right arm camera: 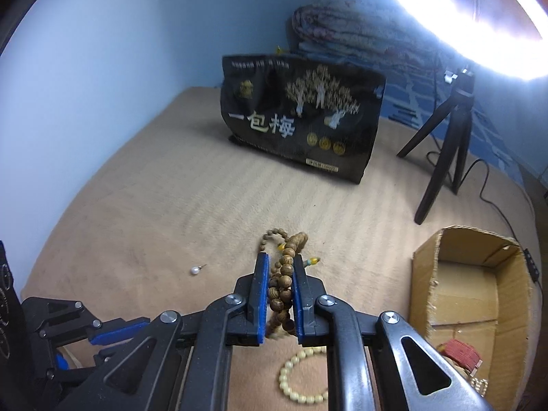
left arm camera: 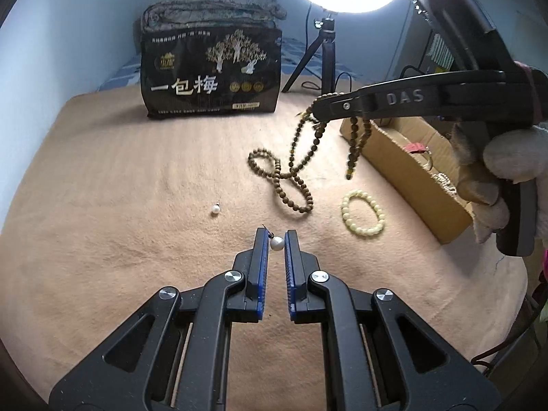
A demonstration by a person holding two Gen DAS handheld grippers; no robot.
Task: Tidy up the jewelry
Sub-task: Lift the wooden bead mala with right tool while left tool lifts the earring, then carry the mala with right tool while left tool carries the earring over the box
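My left gripper (left arm camera: 276,238) is shut on a white pearl earring (left arm camera: 276,243), low over the tan blanket. My right gripper (right arm camera: 281,267) is shut on a long brown wooden bead necklace (right arm camera: 282,287). In the left wrist view the right gripper (left arm camera: 316,104) holds that necklace (left arm camera: 294,185) up, with its lower loops still lying on the blanket. A second pearl earring (left arm camera: 215,209) lies to the left; it also shows in the right wrist view (right arm camera: 195,270). A pale yellow bead bracelet (left arm camera: 363,213) lies beside the cardboard box (left arm camera: 407,167).
The open cardboard box (right arm camera: 462,294) at the right holds a red item (right arm camera: 460,351) and other jewelry. A black printed bag (left arm camera: 210,72) stands at the back with a folded quilt behind it. A ring light on a black tripod (left arm camera: 325,54) stands at the back right.
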